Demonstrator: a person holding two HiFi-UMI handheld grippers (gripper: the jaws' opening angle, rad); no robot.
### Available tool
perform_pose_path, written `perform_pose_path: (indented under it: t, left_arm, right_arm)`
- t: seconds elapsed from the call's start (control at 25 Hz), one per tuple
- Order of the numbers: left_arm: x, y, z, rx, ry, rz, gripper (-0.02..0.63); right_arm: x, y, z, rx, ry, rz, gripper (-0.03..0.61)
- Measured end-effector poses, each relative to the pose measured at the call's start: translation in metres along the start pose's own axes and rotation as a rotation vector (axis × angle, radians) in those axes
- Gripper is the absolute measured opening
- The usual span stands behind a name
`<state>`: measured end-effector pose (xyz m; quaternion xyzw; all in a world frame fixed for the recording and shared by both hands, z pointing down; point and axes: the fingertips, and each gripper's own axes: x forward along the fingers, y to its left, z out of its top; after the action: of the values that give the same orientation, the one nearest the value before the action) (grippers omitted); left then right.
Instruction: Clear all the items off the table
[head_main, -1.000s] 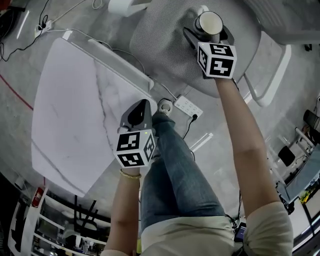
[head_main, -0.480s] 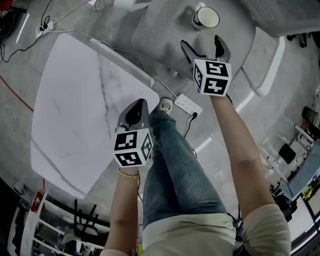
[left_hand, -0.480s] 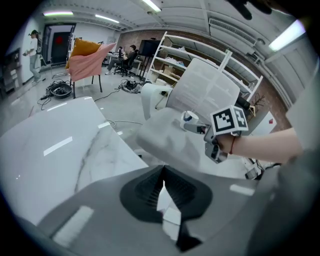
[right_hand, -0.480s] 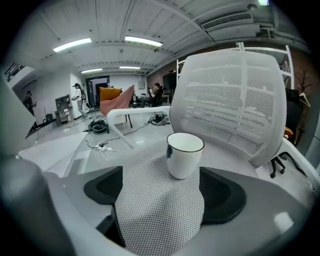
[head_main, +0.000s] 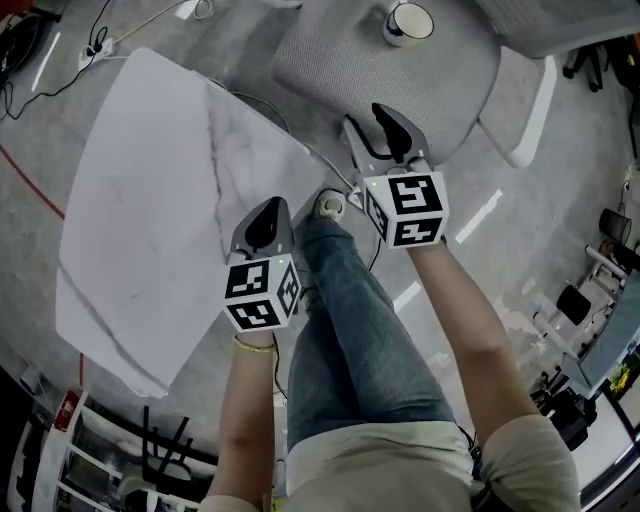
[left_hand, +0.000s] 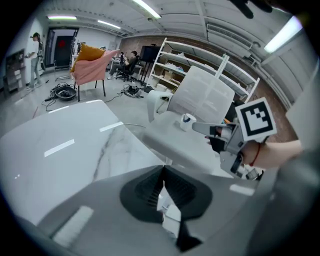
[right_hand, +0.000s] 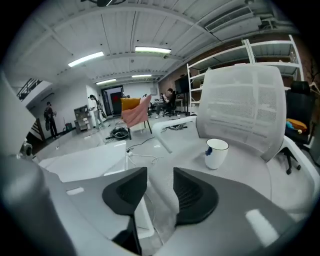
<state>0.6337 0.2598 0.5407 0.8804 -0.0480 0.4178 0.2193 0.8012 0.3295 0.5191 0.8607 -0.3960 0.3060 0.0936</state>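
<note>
A white mug (head_main: 408, 20) with a dark rim stands upright on the grey mesh seat of an office chair (head_main: 420, 90); the right gripper view shows the mug (right_hand: 216, 152) well beyond the jaws. My right gripper (head_main: 377, 128) hangs over the seat's near edge; its jaws have just been closing, a gap remains and nothing is between them. My left gripper (head_main: 268, 218) is shut and empty, at the right edge of the white marble table (head_main: 150, 200), whose top is bare. In the left gripper view the pads (left_hand: 162, 175) meet.
The person's jeans leg (head_main: 350, 320) and shoe (head_main: 328, 207) stand between table and chair. The chair's white armrest (head_main: 530, 110) is at the right. Cables (head_main: 60, 50) trail on the floor at top left. Metal shelving (head_main: 120, 450) sits at the bottom left.
The right gripper let go of the mug, pulled back toward the person and its jaws narrowed. The mug stays on the chair seat. The left gripper drifted slightly.
</note>
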Motion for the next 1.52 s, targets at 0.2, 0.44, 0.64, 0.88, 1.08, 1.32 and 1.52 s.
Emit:
perform_pose_path:
  t: [0.2,0.44,0.64,0.88,1.08,1.32,1.52]
  left_arm:
    - [-0.033,0.009,-0.017,-0.033,-0.036,0.021,0.009]
    - [-0.074,0.033,-0.043,-0.078,-0.069,0.059,0.009]
    - [-0.104,0.053,-0.067,-0.127,-0.096,0.104,0.009]
    - [-0.134,0.071,-0.095,-0.177,-0.135,0.152,0.009]
    - [-0.159,0.077,-0.122,-0.195,-0.156,0.188,0.009]
    - [-0.189,0.081,-0.153,-0.243,-0.185,0.235,0.009]
    - [-0.213,0.079,-0.178,-0.26,-0.198,0.254,0.009]
  right_arm:
    - [-0.033,0.047,-0.007,0.001,0.001,0.03,0.072]
    - [-0.055,0.105,-0.016,-0.061,0.01,0.063,0.006]
    - [-0.067,0.152,-0.023,-0.11,0.017,0.121,-0.002]
    - [-0.083,0.209,-0.04,-0.158,0.034,0.216,-0.002]
    - [-0.101,0.251,-0.06,-0.195,0.059,0.297,-0.002]
    - [-0.128,0.292,-0.089,-0.222,0.096,0.386,-0.002]
    - [-0.154,0.321,-0.107,-0.244,0.114,0.44,-0.003]
